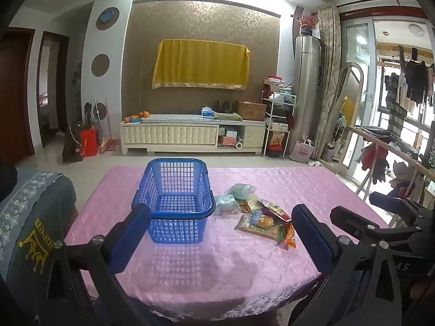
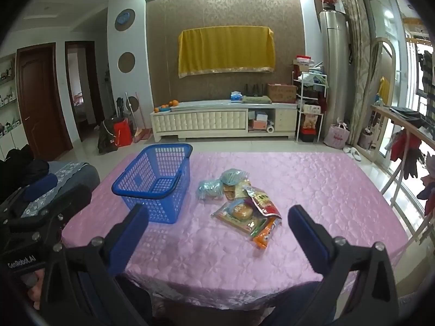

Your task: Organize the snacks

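An empty blue plastic basket [image 1: 174,198] [image 2: 155,179] stands on the pink-covered table [image 1: 299,190] [image 2: 312,184], left of centre. Just to its right lies a loose pile of snack packets [image 1: 258,212] [image 2: 242,203], pale blue bags at the back and colourful packets in front. My left gripper [image 1: 220,236] hovers over the table's near edge, open, the basket's near rim just beyond its left finger. My right gripper [image 2: 217,233] is open too, empty, hanging short of the snack pile. The right gripper's body [image 1: 380,225] shows in the left wrist view.
A chair back draped with a blue cloth [image 1: 30,228] [image 2: 54,184] stands at the table's left. Beyond the table are a white TV cabinet [image 1: 190,133] [image 2: 225,122] and a clothes rack [image 1: 386,152] on the right.
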A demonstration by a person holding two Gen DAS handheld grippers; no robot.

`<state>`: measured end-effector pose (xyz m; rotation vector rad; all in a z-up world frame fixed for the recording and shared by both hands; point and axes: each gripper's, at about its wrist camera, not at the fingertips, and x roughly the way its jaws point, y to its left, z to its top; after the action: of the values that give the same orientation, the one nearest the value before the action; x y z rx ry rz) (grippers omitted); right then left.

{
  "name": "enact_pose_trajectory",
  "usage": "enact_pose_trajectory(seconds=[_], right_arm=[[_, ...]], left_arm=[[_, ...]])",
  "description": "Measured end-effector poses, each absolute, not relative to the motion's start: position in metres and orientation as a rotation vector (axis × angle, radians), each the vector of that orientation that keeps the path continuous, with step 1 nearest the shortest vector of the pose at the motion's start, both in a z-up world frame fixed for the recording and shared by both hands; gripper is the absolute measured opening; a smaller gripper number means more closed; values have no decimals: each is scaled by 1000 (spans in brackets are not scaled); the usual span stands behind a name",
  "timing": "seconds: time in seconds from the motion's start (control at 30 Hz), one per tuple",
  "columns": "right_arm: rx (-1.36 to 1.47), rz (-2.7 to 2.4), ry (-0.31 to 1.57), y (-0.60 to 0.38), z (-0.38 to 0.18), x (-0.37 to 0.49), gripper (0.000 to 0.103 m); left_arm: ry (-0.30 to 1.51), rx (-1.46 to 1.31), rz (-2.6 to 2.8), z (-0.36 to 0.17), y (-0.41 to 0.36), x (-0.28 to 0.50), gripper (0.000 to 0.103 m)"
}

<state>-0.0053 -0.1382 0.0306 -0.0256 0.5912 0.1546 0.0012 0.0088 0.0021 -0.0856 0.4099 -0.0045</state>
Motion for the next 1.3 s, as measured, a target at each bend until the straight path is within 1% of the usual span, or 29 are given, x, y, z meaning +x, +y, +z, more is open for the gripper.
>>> enact_pose_trajectory(seconds=[1.3], right_arm=[[-18,179,630,-138,27,-2,103]], left_arm=[[435,-106,-21,-1,10,1,103]])
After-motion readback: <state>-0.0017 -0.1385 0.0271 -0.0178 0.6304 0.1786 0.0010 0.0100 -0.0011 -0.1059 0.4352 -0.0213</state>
